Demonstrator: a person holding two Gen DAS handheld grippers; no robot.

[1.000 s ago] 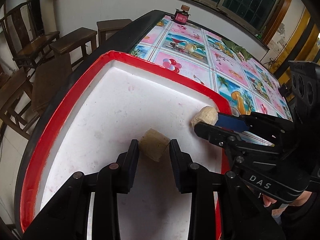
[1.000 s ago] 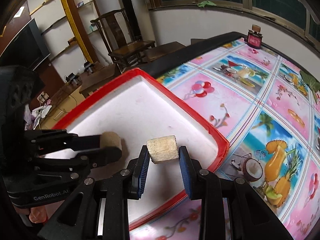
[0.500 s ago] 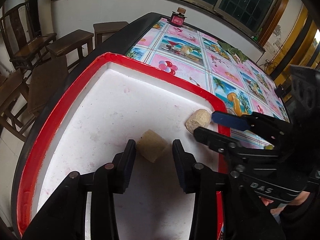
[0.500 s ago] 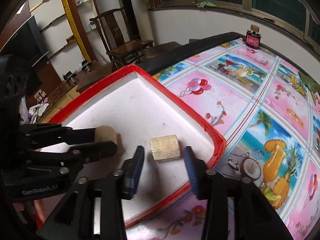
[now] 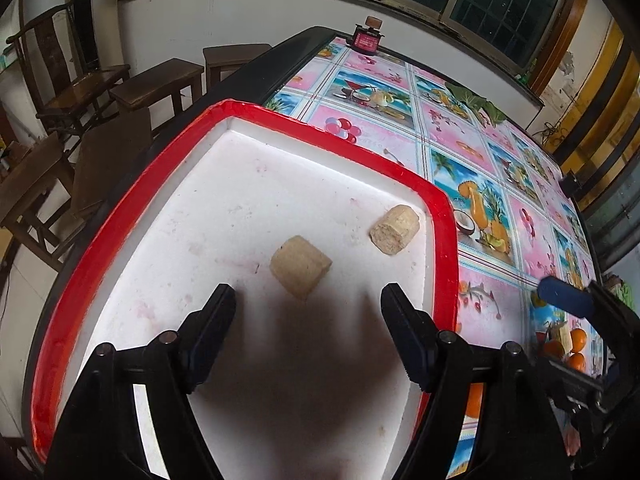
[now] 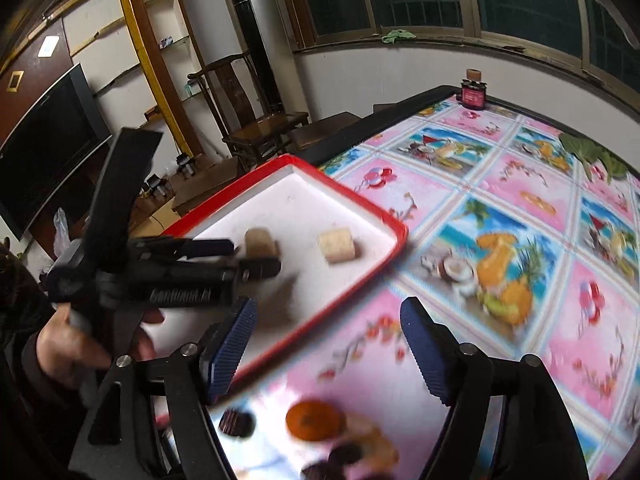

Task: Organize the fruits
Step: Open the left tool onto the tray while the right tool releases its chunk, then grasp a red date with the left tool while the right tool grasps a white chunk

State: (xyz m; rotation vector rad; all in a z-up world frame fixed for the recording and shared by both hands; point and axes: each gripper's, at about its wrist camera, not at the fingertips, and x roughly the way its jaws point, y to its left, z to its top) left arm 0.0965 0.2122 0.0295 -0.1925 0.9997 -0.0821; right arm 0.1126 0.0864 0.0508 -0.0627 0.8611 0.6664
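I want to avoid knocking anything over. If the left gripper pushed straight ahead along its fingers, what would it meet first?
Most likely the nearer beige chunk, lying on the red-rimmed tray just ahead of the open left gripper. The second chunk sits off to the right.

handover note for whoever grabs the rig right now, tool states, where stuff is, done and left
Left tool: open, empty, over the red-rimmed tray.
Right tool: open, empty, off the tray near the oranges.
Done: two tan cut pieces lie apart in the tray, one central, one near the right rim.
Left: oranges and dark pieces on the tablecloth, unsorted.
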